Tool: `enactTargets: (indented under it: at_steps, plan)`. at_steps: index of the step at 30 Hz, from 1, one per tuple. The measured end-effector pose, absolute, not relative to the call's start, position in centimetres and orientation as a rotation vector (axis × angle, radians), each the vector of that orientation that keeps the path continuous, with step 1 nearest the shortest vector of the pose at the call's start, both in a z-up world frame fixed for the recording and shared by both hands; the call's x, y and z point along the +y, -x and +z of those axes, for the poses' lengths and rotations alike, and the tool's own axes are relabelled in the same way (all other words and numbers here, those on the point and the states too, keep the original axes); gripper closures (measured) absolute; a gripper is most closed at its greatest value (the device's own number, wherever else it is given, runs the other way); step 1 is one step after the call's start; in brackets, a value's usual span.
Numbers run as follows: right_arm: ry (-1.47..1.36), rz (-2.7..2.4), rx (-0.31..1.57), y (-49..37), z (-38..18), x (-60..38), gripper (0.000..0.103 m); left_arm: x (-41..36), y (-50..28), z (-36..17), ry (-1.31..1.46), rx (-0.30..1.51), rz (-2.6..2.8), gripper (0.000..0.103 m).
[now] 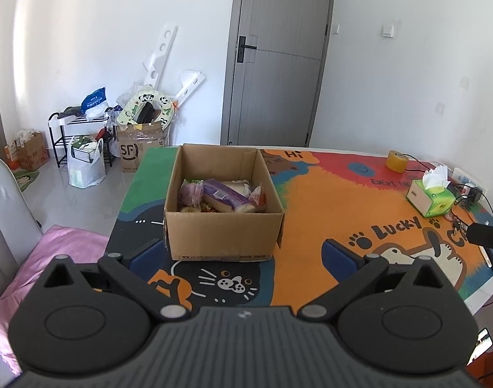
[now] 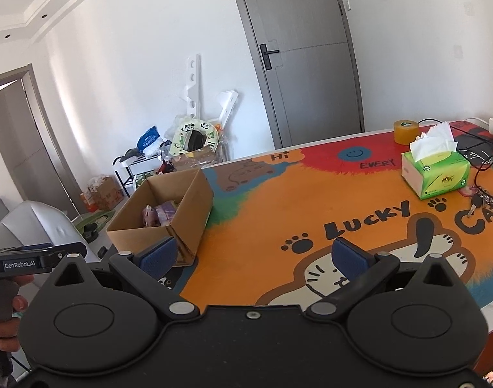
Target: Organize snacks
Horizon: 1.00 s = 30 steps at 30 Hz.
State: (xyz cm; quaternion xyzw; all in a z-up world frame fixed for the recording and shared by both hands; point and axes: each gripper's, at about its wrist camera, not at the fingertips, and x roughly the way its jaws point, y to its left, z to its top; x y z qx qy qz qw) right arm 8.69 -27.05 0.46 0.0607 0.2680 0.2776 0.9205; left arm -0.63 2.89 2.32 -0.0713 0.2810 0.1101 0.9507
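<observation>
An open cardboard box (image 1: 223, 236) stands on the colourful cartoon table mat (image 1: 337, 213), holding several wrapped snacks (image 1: 224, 195), among them a purple packet. My left gripper (image 1: 243, 255) hovers just in front of the box, open and empty, its blue pads spread wider than the box front. In the right wrist view the same box (image 2: 188, 207) sits at the left with snacks (image 2: 161, 215) showing inside. My right gripper (image 2: 253, 255) is open and empty above the orange mat (image 2: 278, 207), to the right of the box.
A green tissue box (image 1: 430, 199) (image 2: 437, 171), a roll of tape (image 2: 405, 132), keys (image 2: 479, 202) and cables lie at the table's right. A grey chair with a pink cloth (image 1: 52, 258) stands left. A hand (image 2: 7, 304) holds the other gripper. Bags and cartons (image 1: 140, 148) clutter the floor.
</observation>
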Motion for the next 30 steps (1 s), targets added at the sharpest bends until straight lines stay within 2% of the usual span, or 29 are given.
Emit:
enactTargets:
  at_steps: [30]
  plan:
    - [-0.111, 0.594, 0.559, -8.65, 0.3, -26.7, 0.0, 2.93, 0.33, 2.1, 0.135, 0.595, 0.237, 0.0]
